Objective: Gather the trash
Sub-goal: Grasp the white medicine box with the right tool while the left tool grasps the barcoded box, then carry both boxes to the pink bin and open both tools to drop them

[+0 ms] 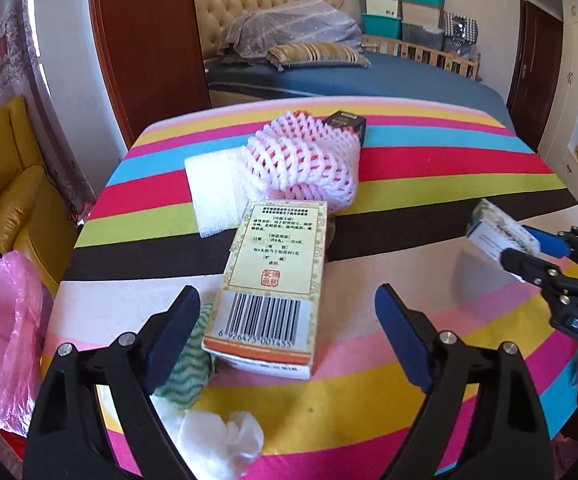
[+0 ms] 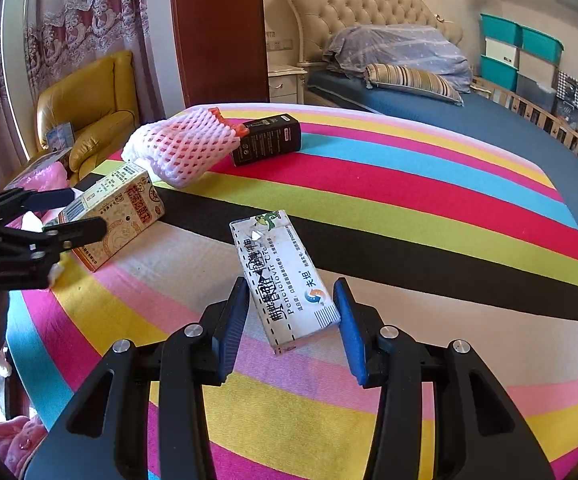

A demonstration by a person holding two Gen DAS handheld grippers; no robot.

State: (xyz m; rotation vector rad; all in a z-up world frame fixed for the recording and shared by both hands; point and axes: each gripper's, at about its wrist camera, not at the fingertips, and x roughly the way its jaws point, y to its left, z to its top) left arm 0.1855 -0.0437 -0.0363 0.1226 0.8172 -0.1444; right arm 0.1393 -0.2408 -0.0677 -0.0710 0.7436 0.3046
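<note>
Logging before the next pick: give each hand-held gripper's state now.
Left hand-held gripper: open, straddling the yellow cardboard medicine box, pads not pressing.
Right hand-held gripper: shut on the white cardboard ointment box.

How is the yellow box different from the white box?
The yellow box lies on the striped table, propped on other trash, between the pads of the open left gripper; the white box is held in the air by the right gripper. The yellow box is thicker, the white box slimmer. The yellow box shows a barcode, the white box blue letters. Both are cardboard boxes.
</note>
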